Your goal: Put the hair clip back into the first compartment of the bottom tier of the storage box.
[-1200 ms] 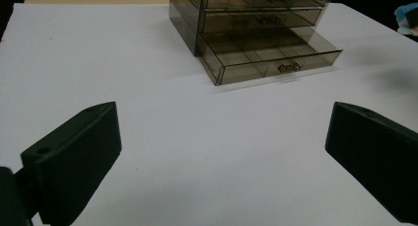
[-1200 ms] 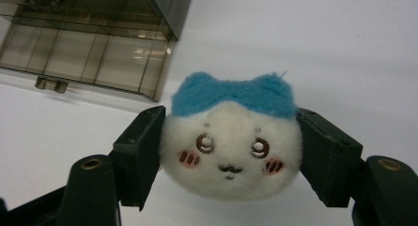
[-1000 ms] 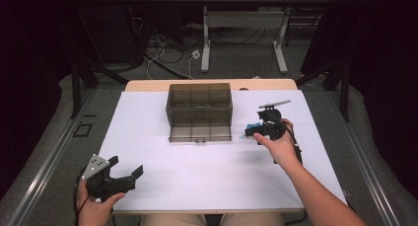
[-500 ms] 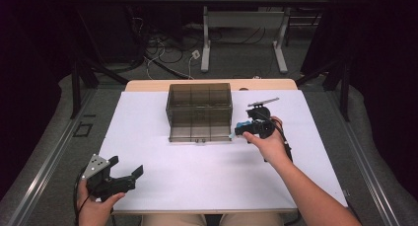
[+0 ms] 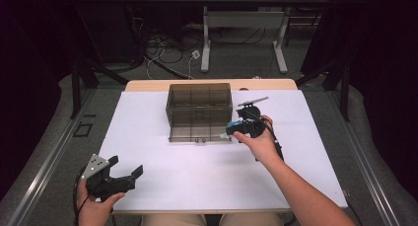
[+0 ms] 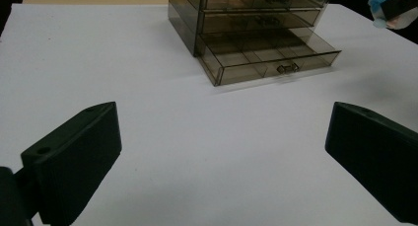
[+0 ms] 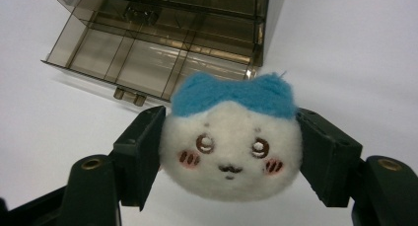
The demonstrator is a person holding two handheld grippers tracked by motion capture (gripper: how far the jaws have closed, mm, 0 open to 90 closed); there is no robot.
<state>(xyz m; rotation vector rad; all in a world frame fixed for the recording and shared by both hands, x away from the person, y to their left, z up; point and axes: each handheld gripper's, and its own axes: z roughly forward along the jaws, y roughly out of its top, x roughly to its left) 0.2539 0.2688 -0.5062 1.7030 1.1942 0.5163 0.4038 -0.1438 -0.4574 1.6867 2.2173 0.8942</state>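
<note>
White table (image 5: pixel 162 186) at frame centre carries a drawer box (image 5: pixel 199 112); right gripper (image 7: pixel 229 137) clamps a plush toy (image 7: pixel 231 147), while left gripper (image 6: pixel 217 147) gapes wide, empty.

From my screen I saw a white sheet (image 5: pixel 197 186) covering most of a wooden tabletop (image 5: pixel 148 85), whose bare edge showed along the far side. Beyond it, loose cables (image 5: pixel 165 51) lay on the grey floor (image 5: pixel 44 152) beside the white legs (image 5: pixel 206 43) of another desk.
</note>
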